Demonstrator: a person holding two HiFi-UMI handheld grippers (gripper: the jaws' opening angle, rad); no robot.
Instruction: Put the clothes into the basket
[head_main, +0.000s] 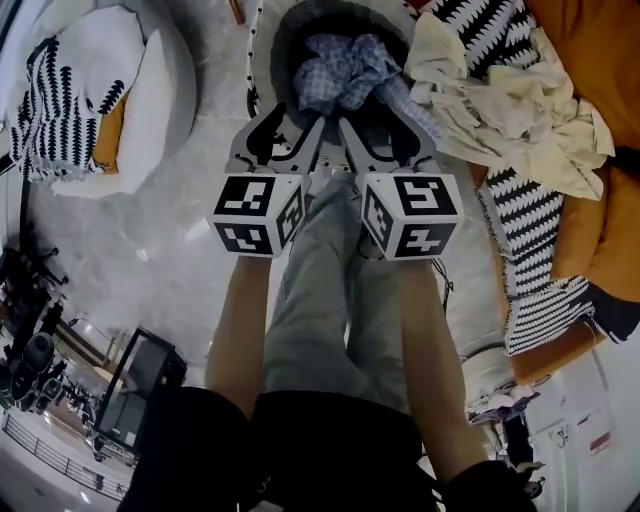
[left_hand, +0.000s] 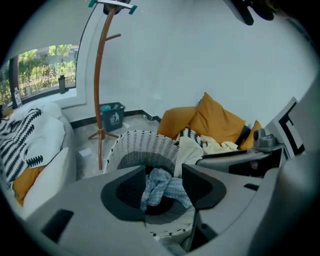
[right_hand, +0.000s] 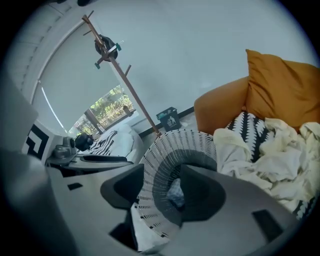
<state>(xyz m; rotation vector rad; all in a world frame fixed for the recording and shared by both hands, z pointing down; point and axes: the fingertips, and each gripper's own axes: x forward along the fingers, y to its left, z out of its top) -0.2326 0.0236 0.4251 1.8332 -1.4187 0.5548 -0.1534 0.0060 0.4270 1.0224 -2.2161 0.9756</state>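
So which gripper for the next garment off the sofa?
Right, probably: the right gripper is open and nearest the crumpled cream garment; the left gripper, also open, sits farther left over the white woven basket.

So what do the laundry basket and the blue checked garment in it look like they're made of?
The basket looks like white wicker or a plastic weave with a matte finish: its wall shows regular rows of small gaps. I can't tell which of the two it is. The blue checked garment looks like thin, soft woven cloth, perhaps cotton: it lies crumpled in loose folds, with no sheen.
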